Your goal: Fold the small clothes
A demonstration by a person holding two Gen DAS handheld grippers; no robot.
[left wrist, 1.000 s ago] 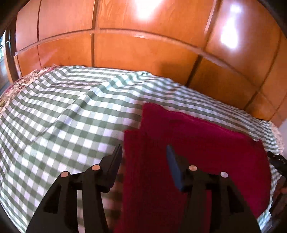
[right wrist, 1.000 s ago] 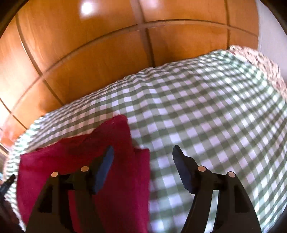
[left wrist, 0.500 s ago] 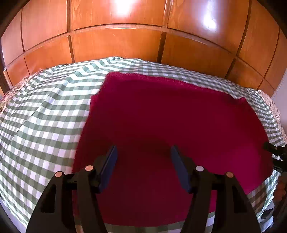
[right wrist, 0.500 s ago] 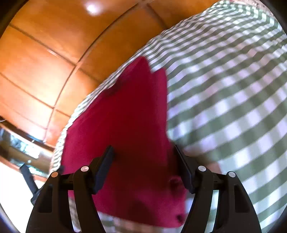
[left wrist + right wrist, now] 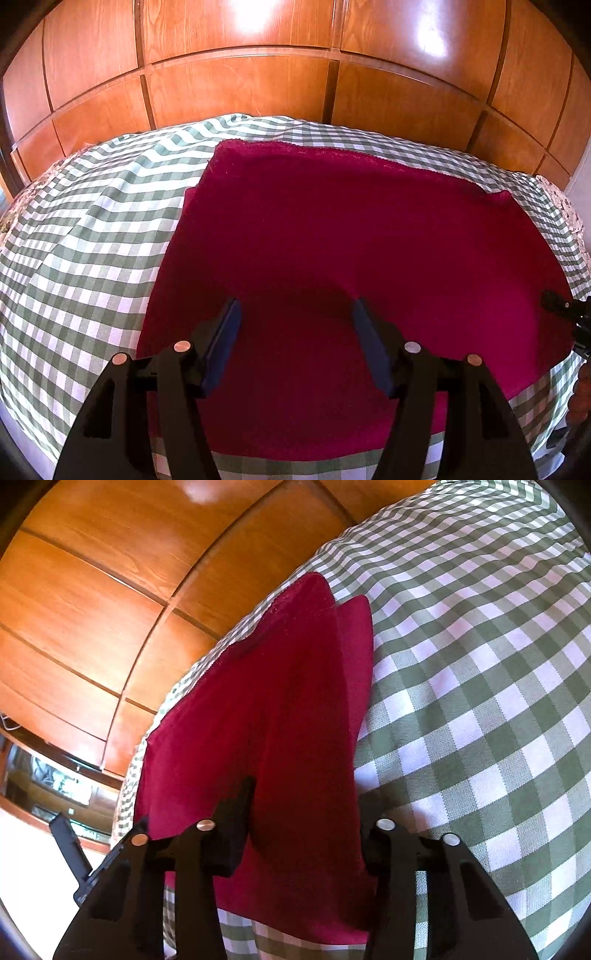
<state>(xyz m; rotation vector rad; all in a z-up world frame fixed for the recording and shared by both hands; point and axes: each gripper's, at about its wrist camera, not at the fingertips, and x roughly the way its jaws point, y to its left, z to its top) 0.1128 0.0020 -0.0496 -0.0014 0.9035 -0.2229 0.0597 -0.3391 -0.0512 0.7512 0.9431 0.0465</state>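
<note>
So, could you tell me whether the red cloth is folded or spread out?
Folded: the cloth lies flat on the checked cover, with a second layer's edge showing along one side.

Crimson cloth (image 5: 351, 236), plush and towel-like, lying spread flat in a roughly rectangular shape. A narrow scalloped trim runs along its far edge; at the far left corner a lower layer projects beyond the upper one. Seen from the right wrist, its near right edge (image 5: 306, 812) rises in a fold.
</note>
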